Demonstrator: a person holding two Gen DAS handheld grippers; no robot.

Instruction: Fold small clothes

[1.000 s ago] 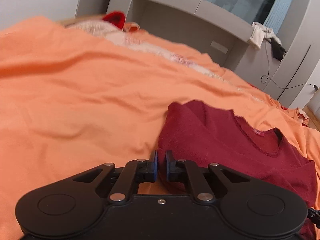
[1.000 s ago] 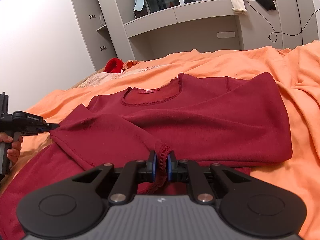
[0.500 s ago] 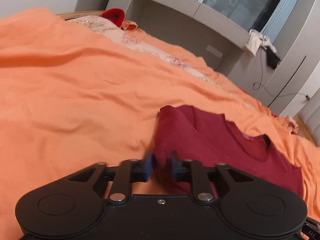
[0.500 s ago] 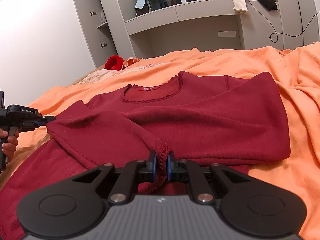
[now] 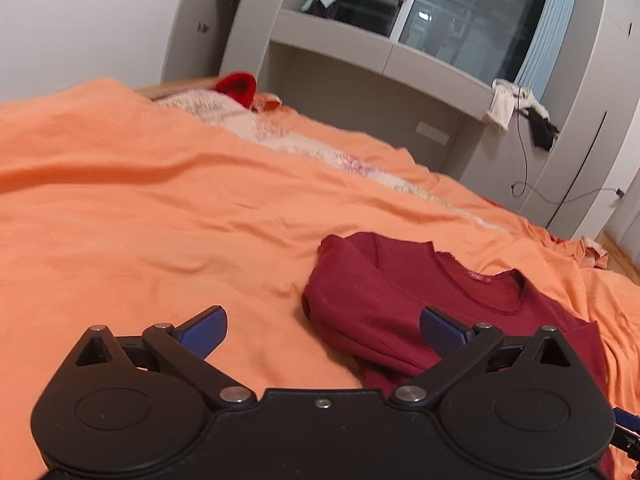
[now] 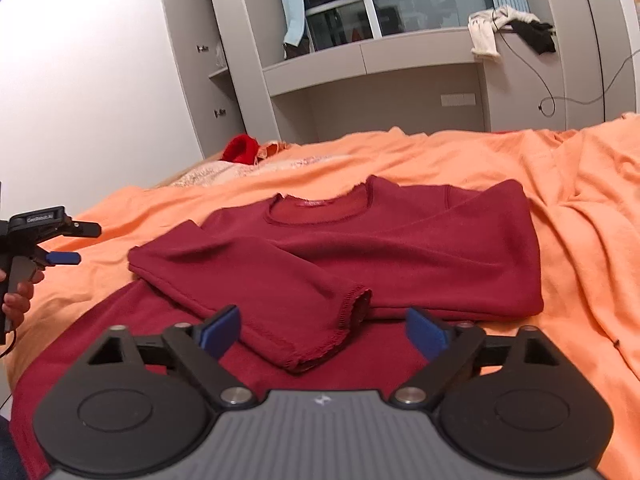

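The shirt [image 6: 400, 248] lies on the bed [image 6: 580, 200], one sleeve [image 6: 260, 280] folded across its front. The right gripper [image 6: 320, 330] is just before the sleeve's cuff; the left gripper [image 6: 76, 244] is left of the shirt. Behind the shirt stands a shelf [image 6: 372, 64].

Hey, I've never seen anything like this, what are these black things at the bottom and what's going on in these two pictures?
Those black shapes are handheld two-finger grippers, one in each of a person's hands, each with a wide-angle camera looking along its blue-tipped fingers. One picture comes from the left gripper, the other from the right gripper; the right view also catches the left one at its edge. A dark red sweater lies on an orange bedspread, both sleeves folded across its body. Both grippers are open and hold nothing; the sleeve cuff lies loose between the right fingers.
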